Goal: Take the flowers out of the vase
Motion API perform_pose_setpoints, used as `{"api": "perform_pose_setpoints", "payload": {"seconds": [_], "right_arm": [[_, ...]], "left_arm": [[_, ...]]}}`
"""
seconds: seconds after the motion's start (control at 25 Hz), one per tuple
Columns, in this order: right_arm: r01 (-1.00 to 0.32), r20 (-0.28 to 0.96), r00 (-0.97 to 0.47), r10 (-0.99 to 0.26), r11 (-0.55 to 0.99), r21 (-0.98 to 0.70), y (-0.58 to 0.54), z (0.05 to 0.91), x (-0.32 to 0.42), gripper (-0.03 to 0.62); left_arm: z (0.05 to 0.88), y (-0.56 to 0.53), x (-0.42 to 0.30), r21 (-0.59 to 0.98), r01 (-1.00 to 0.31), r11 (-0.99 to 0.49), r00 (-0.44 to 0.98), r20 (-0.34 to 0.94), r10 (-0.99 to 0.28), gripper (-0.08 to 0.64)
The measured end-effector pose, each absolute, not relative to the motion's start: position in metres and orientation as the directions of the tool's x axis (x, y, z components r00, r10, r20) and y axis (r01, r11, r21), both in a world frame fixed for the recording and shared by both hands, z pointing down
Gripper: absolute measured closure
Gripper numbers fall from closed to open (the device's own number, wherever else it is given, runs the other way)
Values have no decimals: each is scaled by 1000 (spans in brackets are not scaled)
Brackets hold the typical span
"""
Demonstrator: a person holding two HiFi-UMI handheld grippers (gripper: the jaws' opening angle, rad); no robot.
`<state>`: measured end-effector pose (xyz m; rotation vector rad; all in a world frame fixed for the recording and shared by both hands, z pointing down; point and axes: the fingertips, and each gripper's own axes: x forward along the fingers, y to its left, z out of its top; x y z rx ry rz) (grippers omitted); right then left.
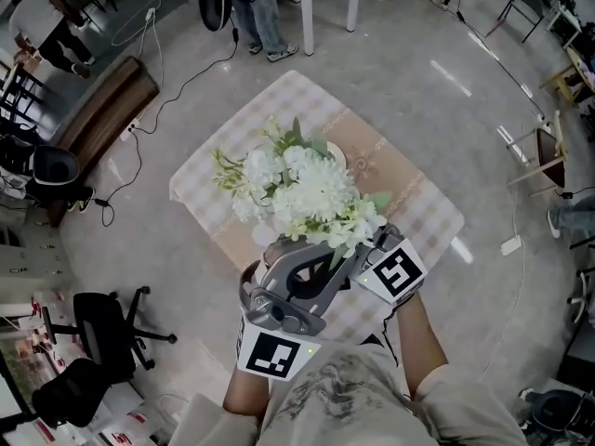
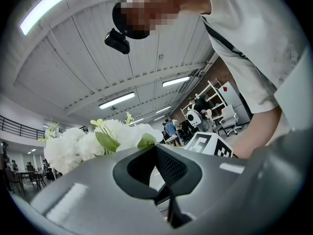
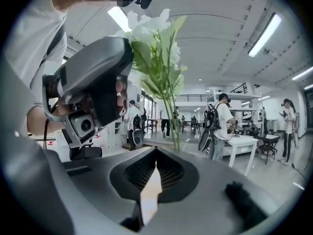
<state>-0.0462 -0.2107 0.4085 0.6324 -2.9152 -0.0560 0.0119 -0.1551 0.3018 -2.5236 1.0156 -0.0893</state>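
The white flowers with green leaves hang over the checked table, clear of the white vase that stands on it. My left gripper points up into the underside of the bunch. In the left gripper view its jaws are shut, with a leaf and the flowers rising right at the tips. My right gripper reaches in from the right. Its jaws meet at the tips, and the green stems rise just past them, slightly to the right. No stem shows between its pads.
The small table has a checked cloth and bare floor on all sides. A bench and cables lie at the left, an office chair at the lower left. A person stands by a white table at the far side.
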Motion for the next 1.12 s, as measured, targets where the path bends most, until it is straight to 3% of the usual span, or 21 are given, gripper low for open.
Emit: {"api": "perform_pose_setpoints", "payload": {"seconds": [1.12], "right_arm": [[-389,106,-911,-398,916,99,-160,377,-44,576]], "left_arm": [[268,-97,20,-430,-578,-694,801,-137,-583,552]]}}
